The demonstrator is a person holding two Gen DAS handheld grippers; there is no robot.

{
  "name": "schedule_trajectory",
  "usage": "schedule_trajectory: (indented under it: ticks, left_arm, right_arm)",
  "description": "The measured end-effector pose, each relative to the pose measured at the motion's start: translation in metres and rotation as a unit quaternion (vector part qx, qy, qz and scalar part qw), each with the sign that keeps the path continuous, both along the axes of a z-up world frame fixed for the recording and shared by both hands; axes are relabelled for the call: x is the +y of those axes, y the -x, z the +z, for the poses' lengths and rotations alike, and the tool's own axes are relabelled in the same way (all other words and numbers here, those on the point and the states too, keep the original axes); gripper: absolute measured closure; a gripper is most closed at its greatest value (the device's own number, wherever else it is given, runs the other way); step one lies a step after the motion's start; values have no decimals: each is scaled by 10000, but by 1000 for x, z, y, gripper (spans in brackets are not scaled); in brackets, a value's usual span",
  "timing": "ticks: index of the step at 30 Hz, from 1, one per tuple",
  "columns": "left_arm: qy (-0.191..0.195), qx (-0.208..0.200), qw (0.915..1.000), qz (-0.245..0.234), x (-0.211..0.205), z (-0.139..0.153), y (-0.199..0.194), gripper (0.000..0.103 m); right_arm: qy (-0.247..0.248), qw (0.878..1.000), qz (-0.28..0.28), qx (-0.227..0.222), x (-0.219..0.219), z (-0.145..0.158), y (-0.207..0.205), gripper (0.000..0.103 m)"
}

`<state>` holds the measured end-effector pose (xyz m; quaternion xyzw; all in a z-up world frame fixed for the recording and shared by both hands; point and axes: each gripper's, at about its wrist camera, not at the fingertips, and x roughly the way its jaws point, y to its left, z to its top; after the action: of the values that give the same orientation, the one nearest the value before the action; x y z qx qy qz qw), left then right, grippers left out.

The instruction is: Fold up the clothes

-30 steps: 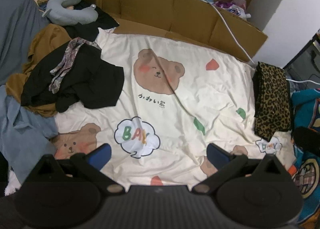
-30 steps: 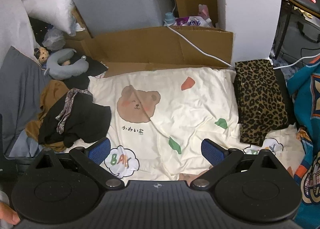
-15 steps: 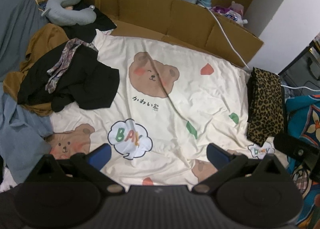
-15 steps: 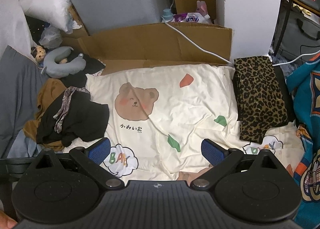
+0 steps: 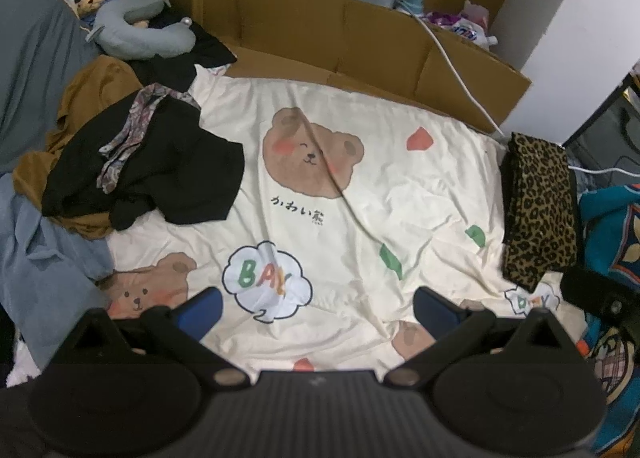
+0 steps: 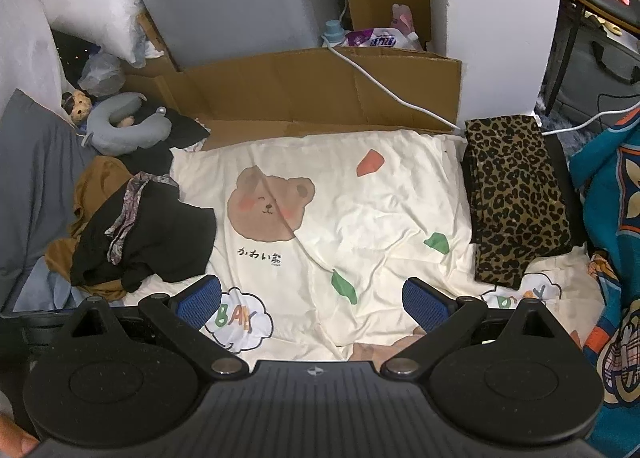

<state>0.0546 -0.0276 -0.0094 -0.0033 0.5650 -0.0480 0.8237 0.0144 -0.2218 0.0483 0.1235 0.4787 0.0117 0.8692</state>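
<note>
Both my grippers, left and right, hang with jaws spread and empty. One leopard-print piece lies folded ahead-right of the jaws; the heap of unfolded clothes ahead-left is untouched. Since half a second ago, the left view has edged closer to the heap.

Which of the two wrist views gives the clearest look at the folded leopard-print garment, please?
The right wrist view: the leopard-print garment appears large there, with its whole outline visible. The left wrist view shows it squeezed toward the right edge, smaller and distorted.
</note>
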Motion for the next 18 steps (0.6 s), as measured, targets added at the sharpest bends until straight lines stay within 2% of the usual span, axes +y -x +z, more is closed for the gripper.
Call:
schedule_trajectory:
  ticks: [18]
  left_arm:
    - [67, 104, 9999, 42, 6, -4, -1, 1]
  right_arm:
    - [171, 9998, 52, 55, 5, -2, -2, 3]
